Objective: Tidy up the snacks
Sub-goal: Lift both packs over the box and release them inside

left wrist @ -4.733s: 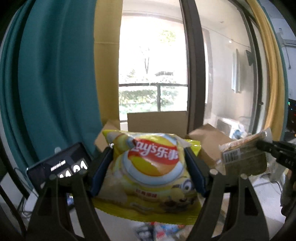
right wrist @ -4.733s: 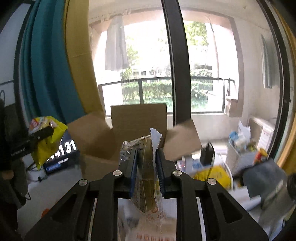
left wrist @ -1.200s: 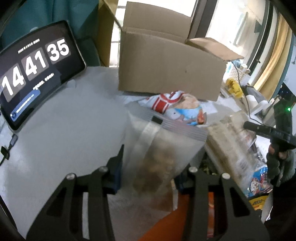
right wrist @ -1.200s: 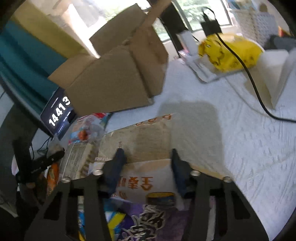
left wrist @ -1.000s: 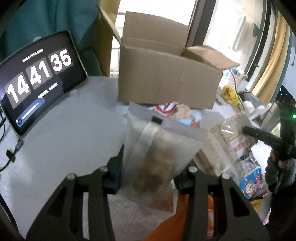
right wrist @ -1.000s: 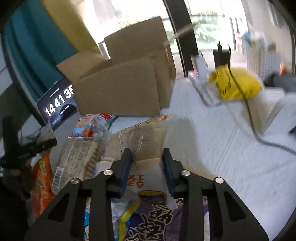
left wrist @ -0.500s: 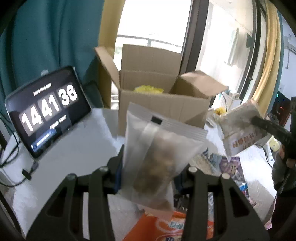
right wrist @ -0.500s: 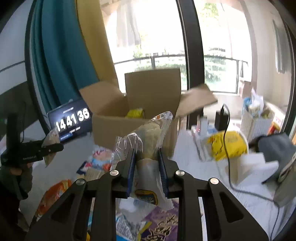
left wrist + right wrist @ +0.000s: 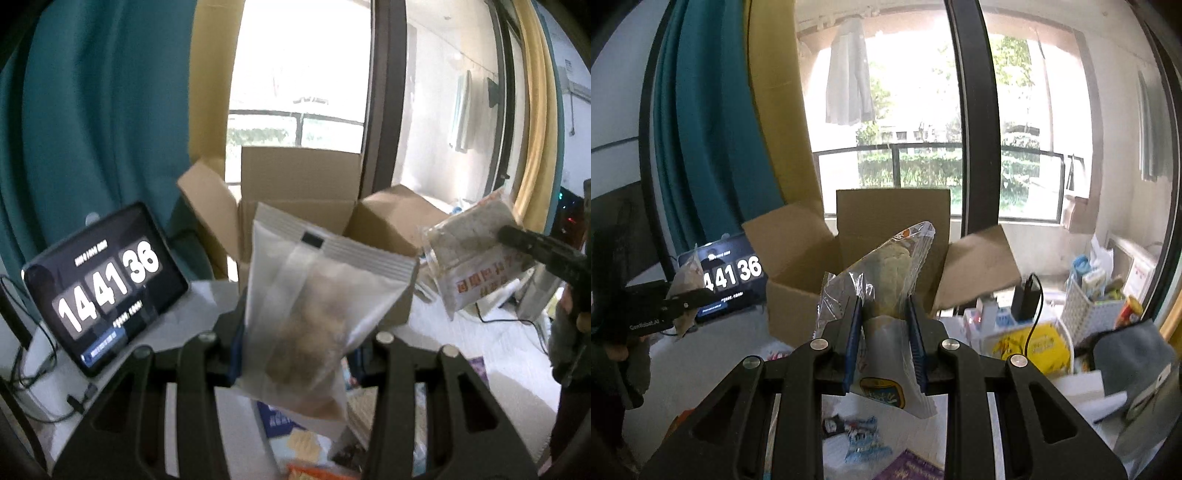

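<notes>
Transfer step: left gripper [image 9: 295, 350] jaws clamp a frosted pouch [image 9: 314, 310], right gripper [image 9: 884, 343] jaws clamp a clear bread pack [image 9: 886, 291], both held above the worktop before the open cardboard box [image 9: 798, 310]; next, carry over the opening and release.

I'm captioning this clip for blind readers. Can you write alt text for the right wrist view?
The right gripper holds a clear snack packet upright in front of an open cardboard box by a window. At left, the left gripper holds a frosted pouch before a tablet clock.
</notes>
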A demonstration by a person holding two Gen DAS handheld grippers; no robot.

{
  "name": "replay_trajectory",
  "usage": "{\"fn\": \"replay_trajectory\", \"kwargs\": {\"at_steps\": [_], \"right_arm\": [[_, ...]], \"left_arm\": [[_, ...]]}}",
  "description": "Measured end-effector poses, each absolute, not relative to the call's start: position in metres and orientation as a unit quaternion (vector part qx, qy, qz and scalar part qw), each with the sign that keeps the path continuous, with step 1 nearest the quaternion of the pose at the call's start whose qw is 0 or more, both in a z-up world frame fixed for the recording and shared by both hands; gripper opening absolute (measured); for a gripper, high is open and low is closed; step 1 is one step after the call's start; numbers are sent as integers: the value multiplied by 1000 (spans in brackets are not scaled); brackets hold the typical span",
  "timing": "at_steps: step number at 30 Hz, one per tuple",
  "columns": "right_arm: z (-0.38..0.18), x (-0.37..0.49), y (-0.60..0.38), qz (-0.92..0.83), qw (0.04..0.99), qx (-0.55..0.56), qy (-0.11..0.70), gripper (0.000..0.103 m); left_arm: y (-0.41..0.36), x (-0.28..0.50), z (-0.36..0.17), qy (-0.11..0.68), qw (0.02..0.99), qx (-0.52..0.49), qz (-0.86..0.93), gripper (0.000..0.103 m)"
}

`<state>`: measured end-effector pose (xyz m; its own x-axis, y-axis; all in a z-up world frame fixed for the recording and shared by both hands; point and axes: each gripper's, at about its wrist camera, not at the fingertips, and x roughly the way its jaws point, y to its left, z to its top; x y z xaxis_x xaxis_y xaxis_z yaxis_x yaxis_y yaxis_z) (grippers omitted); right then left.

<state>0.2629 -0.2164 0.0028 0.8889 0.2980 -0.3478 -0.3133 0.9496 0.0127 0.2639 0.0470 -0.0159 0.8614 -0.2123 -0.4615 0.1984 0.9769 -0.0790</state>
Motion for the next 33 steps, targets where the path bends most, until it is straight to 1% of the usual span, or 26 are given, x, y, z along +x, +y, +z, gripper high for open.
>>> {"fn": "replay_trajectory", "kwargs": {"at_steps": [4, 11, 24, 33], "right_arm": [[10, 277, -213, 147, 975, -28, 165, 26], [19, 309, -214, 132, 978, -21, 158, 26], [27, 377, -197, 107, 984, -24, 138, 26], [28, 435, -181, 97, 986, -9, 136, 26]], "left_arm": [[37, 278, -6, 223, 969, -5, -102, 44], [30, 309, 3, 209, 971, -25, -111, 44], [27, 382, 5, 182, 981, -10, -60, 44], [39, 441, -10, 212, 976, -27, -50, 45]]}}
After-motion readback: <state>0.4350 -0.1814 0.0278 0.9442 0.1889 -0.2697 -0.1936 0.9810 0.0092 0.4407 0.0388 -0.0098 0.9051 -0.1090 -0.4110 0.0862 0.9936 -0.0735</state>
